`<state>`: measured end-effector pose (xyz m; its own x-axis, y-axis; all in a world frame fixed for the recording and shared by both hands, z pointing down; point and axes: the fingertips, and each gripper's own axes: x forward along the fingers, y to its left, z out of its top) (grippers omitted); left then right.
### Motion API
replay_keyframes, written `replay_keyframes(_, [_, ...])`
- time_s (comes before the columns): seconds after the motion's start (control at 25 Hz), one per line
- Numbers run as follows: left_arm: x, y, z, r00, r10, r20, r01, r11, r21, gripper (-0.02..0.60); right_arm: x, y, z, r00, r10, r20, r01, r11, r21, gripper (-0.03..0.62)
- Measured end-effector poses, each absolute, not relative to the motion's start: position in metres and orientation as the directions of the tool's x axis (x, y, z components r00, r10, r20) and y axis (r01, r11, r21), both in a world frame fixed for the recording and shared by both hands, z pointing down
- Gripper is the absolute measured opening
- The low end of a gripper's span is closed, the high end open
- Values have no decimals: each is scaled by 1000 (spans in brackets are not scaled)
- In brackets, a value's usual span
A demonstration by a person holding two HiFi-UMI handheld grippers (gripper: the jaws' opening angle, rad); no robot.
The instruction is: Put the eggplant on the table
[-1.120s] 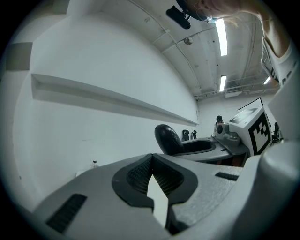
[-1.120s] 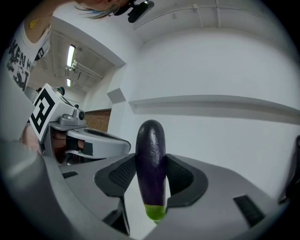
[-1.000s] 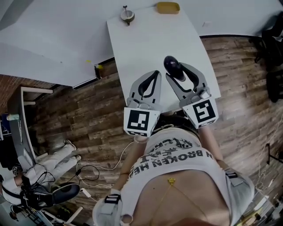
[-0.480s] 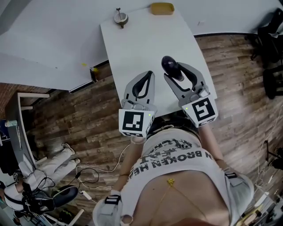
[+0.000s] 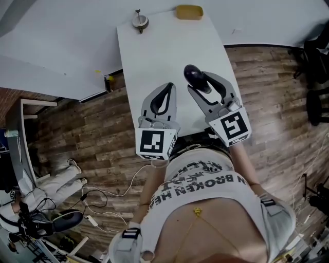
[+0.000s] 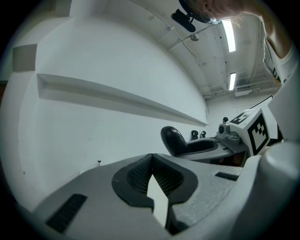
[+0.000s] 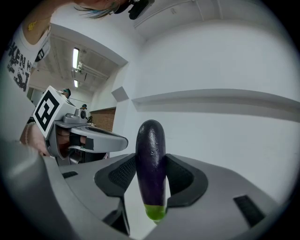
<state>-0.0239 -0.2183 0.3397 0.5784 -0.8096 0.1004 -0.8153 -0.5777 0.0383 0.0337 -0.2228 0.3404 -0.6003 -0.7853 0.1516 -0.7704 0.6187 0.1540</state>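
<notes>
Two grippers hang side by side over the near end of the white table, one in each of my hands. My right gripper is clamped on the eggplant. The jaws stand wide around it, and their pads press both sides of its purple body. The green stem end sits back between the jaws, and the dark rounded end pokes out past the tips. I cannot tell whether it touches the tabletop. My left gripper, just beside it, has its jaws closed tip to tip with nothing between them. At the table's far end are a small round object and a yellow thing.
</notes>
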Motion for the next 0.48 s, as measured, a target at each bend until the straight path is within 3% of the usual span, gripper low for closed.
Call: replay_keyframes(0.48, [-19, -219, 339, 551, -827, 109, -834, -551, 41, 5, 36, -224, 346, -630, -760, 160, -748, 649, 138, 198])
